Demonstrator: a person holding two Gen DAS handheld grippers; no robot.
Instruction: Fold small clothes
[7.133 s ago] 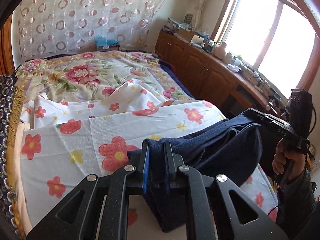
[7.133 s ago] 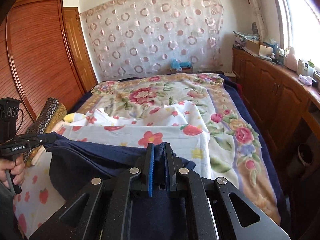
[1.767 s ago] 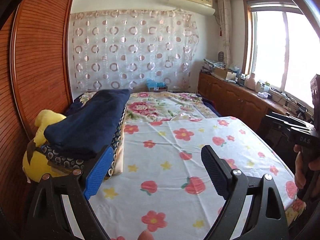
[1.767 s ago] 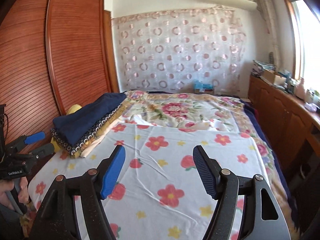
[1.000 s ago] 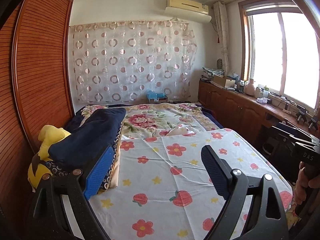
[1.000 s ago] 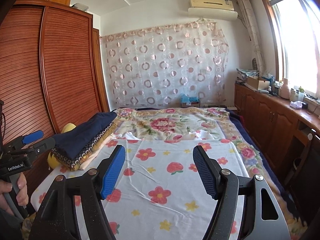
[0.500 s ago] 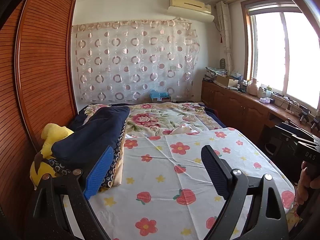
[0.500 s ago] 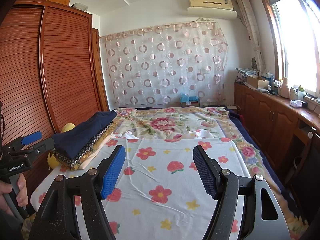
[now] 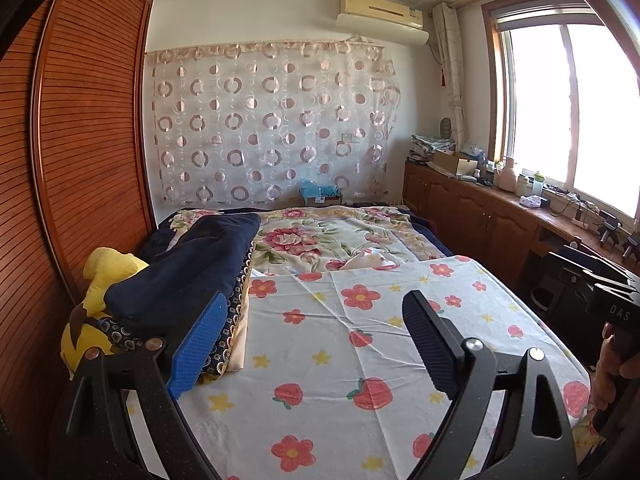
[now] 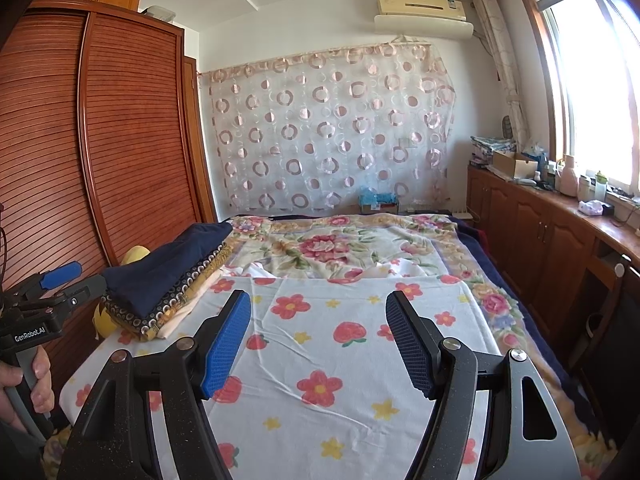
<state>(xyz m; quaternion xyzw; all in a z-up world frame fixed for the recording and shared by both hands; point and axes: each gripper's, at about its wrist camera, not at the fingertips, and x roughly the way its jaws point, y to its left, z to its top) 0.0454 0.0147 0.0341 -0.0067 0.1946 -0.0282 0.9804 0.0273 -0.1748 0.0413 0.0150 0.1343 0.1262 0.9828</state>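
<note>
Both my tools held w/ jaws spread wide, nothing in either: left tool (image 9: pixel 312 340), right tool (image 10: pixel 318 340), above the near part of the flowered sheet (image 9: pixel 360 360) on the bed. Folded navy garment (image 9: pixel 188 272) sits atop the clothes stack (image 10: pixel 176 304) at bed's left edge, beside a yellow plush (image 9: pixel 108 268).

Bed (image 9: pixel 424 240) with a flowered sheet and a stack at its left edge

A white flower-print sheet (image 9: pixel 360 360) covers the near half, lying over a floral quilt (image 10: pixel 340 248). On the left side sits a pile of folded cloth (image 10: pixel 192 284), with a folded navy garment (image 9: pixel 188 272) on top, beside a yellow plush toy (image 9: pixel 108 268).
</note>
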